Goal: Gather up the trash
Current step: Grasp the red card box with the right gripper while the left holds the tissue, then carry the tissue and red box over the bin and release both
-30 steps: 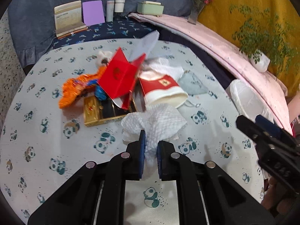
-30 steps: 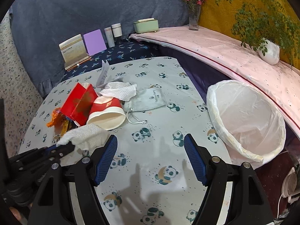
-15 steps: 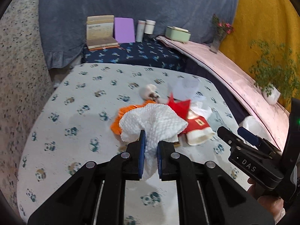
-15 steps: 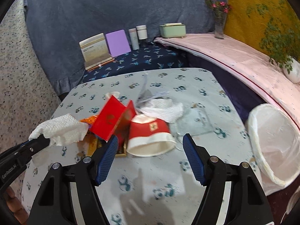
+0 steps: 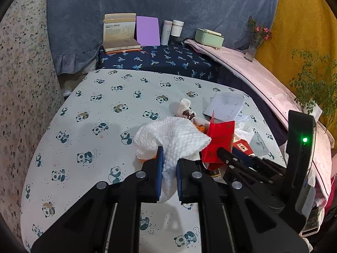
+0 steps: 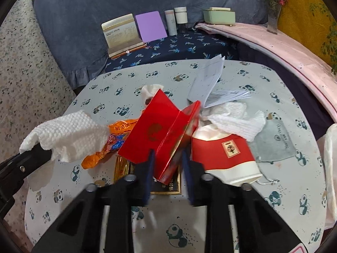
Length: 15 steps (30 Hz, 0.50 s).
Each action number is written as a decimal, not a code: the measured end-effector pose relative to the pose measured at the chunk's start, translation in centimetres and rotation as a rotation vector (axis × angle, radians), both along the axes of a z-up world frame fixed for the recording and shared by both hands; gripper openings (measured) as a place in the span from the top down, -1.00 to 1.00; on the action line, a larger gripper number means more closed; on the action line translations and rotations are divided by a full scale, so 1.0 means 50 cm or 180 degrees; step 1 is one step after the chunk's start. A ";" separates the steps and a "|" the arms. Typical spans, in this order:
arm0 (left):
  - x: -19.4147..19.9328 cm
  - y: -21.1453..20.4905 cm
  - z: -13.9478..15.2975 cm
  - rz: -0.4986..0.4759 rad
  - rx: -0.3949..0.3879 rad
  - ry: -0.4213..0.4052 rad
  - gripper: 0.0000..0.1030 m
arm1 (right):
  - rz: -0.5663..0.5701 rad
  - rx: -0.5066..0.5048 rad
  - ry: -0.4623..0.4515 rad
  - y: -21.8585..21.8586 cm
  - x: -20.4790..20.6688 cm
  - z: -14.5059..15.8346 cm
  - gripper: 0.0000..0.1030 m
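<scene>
- The left claw (image 5: 168, 164) is clenched on a white paper towel (image 5: 172, 137). The towel is pinched between its blue pads and puffs out above them, lifted off the surface (image 5: 88, 113).
- The right claw (image 6: 167, 164) is closing its jaws around the bottom edge of a red folded card (image 6: 162, 135). The card sits between the blue pads, but the picture is too blurry to tell if they press on it yet.
- In the right wrist view, a gold-edged box (image 6: 147, 172) lies flat under the card, just past the claw tips.
- At 3 o'clock from the card, a red and white paper cup (image 6: 223, 156) lies on its side, touching the card.
- At 9 o'clock from the card is an orange wrapper (image 6: 109, 145).
- Another white paper towel (image 6: 233, 120) lies on top of the cup, at 1 o'clock from the card.
- A grey cloth pouch (image 6: 276, 141) lies flat just beside the cup, at 3 o'clock.
- White folded papers (image 6: 210, 78) stick up farther back, at 12 o'clock.
- A white trash bag (image 6: 330, 158) shows at the right edge, past the pouch.
- Far back, a purple board (image 6: 150, 26) leans on the blue cloth.
</scene>
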<state>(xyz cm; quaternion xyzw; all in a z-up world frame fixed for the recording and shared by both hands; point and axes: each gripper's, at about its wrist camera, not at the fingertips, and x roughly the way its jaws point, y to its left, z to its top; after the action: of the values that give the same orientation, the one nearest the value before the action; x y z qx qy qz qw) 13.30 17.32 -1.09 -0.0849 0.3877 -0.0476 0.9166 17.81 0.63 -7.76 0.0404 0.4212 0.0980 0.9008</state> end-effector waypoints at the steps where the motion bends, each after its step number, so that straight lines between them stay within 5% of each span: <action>1: 0.002 -0.001 0.000 -0.0004 -0.0004 0.0000 0.80 | 0.0001 0.0024 -0.0007 -0.002 -0.002 0.000 0.74; 3: 0.004 -0.006 0.001 -0.0021 -0.0008 -0.0005 0.80 | 0.0001 0.0060 -0.0048 -0.007 -0.008 0.005 0.92; 15: -0.026 -0.120 0.053 -0.0348 -0.0023 -0.0177 0.80 | -0.0312 0.0137 -0.0567 -0.133 -0.101 0.122 0.94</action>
<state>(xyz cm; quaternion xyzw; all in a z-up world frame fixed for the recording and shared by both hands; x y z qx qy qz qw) 12.02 11.31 1.56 -0.0655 0.3660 -0.1013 0.9228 12.75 -6.02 -1.68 0.0715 0.3347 0.0660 0.9373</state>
